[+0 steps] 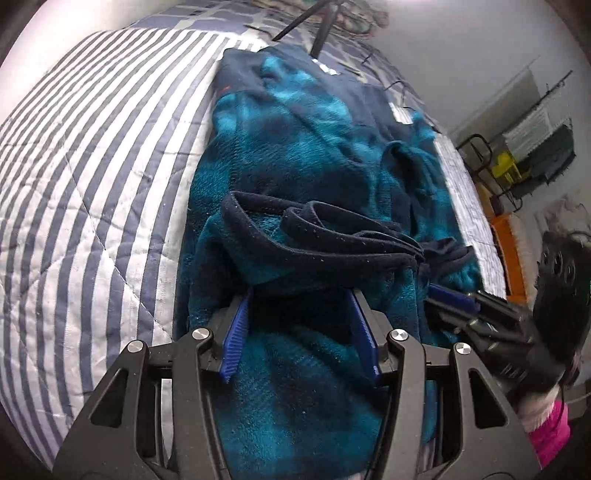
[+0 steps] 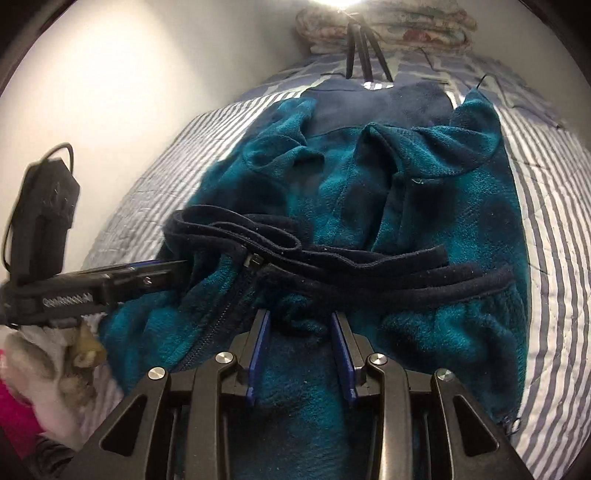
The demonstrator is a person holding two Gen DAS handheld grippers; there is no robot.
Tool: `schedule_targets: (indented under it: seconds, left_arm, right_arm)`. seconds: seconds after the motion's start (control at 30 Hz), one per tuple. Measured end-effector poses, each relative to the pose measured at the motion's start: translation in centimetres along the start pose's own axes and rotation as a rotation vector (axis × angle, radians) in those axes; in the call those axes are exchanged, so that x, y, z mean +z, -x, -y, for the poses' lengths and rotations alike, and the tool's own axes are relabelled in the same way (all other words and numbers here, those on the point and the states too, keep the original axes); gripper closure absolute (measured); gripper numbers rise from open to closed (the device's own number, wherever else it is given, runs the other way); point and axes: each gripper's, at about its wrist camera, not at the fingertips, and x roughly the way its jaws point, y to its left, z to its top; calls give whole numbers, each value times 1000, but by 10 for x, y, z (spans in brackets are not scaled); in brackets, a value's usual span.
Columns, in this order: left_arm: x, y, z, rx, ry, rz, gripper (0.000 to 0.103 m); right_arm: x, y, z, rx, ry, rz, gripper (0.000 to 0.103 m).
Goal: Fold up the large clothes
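A teal fleece jacket [image 1: 295, 147] with navy trim lies on a striped quilt [image 1: 92, 166]. Its lower part is lifted and doubled over, so the navy hem band [image 1: 325, 243] runs across both views. In the left wrist view my left gripper [image 1: 301, 295] is shut on a thick bunch of the fleece; its tips are hidden under the fold. My right gripper [image 1: 450, 299] bites the same edge at the right. In the right wrist view the jacket [image 2: 443, 206] fills the space between the right gripper's [image 2: 300, 314] blue pads [image 2: 258, 350], beside the zipper [image 2: 255, 263]. The left gripper [image 2: 166, 267] enters from the left.
Black tripod legs [image 2: 364, 55] stand on the quilt [image 2: 546, 184] beyond the collar, with a folded floral blanket [image 2: 384, 26] behind. A white wall [image 2: 110, 74] runs along one side of the bed. Shelving [image 1: 535, 140] stands off the other side. A pink sleeve [image 1: 550, 435] shows low.
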Motion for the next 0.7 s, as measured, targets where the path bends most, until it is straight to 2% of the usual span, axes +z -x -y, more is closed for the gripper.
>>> schedule_targets:
  seconds: [0.1, 0.13, 0.17, 0.2, 0.33, 0.37, 0.43, 0.57, 0.63, 0.7]
  left_arm:
    - [6, 23, -1, -67, -3, 34, 49]
    - [6, 32, -3, -82, 2, 48, 49]
    - [9, 43, -6, -108, 16, 68, 49]
    - [12, 53, -9, -136, 28, 89, 49]
    - [22, 75, -19, -154, 17, 147, 49]
    - [23, 76, -22, -147, 16, 154, 49]
    - [23, 75, -31, -136, 30, 158, 49]
    - [22, 67, -47, -141, 59, 140, 49]
    - [20, 61, -52, -129, 55, 130, 49]
    - [18, 51, -54, -114, 46, 111, 49]
  right_arm:
    - [10, 30, 18, 112, -52, 43, 67]
    - [13, 37, 23, 102, -55, 64, 64]
    - [19, 45, 33, 80, -70, 91, 55]
    - [26, 51, 42, 69, -88, 111, 51]
    - [69, 51, 88, -44, -170, 180, 51]
    - [80, 48, 100, -57, -200, 191, 53]
    - [99, 38, 120, -86, -247, 211, 64]
    - [129, 4, 153, -159, -323, 222, 76]
    - [143, -17, 161, -148, -339, 217, 76]
    - [161, -51, 156, -119, -297, 171, 75]
